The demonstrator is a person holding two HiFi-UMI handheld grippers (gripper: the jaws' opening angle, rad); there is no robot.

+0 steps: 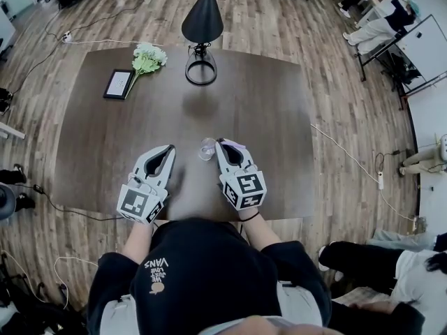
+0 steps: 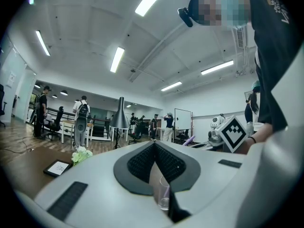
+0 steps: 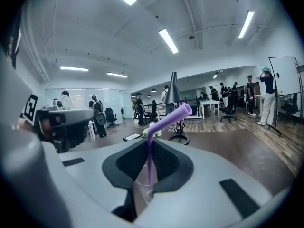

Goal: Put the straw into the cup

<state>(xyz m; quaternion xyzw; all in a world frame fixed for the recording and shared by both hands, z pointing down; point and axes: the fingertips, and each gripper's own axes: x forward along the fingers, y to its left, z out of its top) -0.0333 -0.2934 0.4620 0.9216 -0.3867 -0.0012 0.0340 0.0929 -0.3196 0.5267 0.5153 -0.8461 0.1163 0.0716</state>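
The dark table (image 1: 279,117) lies bare from its near edge to the far lamp (image 1: 202,19), the left gripper (image 1: 170,148) with jaws together and empty, the right gripper (image 1: 221,144) clamped on the upright purple straw (image 3: 149,160), the clear cup (image 1: 207,149) standing between their tips.

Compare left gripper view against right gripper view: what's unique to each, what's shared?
Left gripper view only: left claw shut on nothing. Right gripper view only: right claw shut on the purple straw, its bent top sticking up past the tips. Both: clear cup seen through the gap under the claw tips, lamp, flowers.
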